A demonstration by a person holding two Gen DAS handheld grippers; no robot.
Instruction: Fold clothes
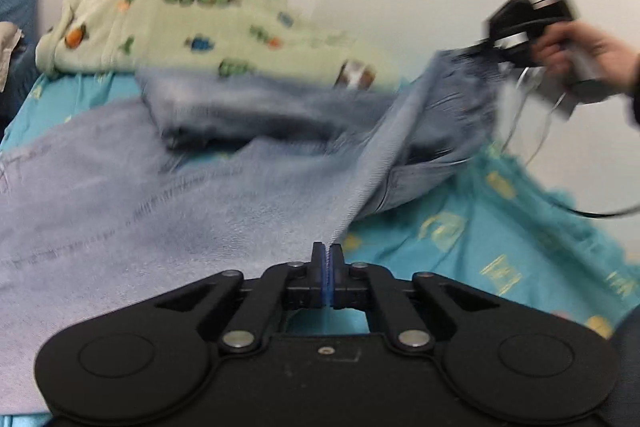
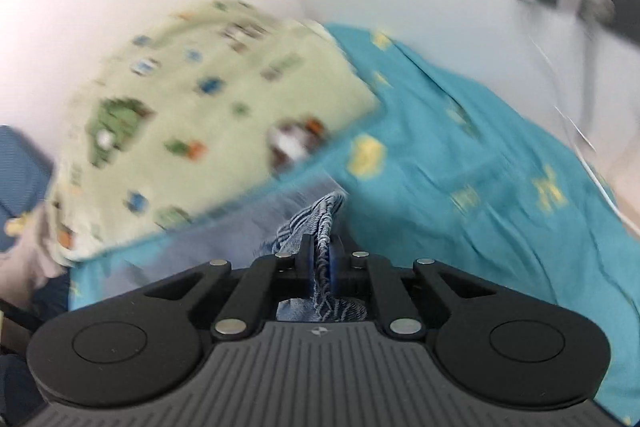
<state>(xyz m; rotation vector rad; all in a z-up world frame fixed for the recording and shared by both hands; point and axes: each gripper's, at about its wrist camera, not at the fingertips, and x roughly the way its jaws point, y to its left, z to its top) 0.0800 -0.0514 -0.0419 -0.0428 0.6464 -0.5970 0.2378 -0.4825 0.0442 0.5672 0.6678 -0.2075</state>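
left tongs (image 1: pixel 328 259) clenched on jeans (image 1: pixel 160 195) edge; right tongs (image 2: pixel 320 251) clenched on bunched denim. jeans stretched between them over bed (image 1: pixel 480 235). frames blurred.

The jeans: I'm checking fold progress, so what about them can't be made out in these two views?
- Jeans, left wrist view: motion blur smears the seams; the left gripper body covers the near hem.
- Right wrist view: only a bunched bit of denim shows in the right gripper jaws; the rest is cut off below.
- Green patterned cloth: print too blurred to read.
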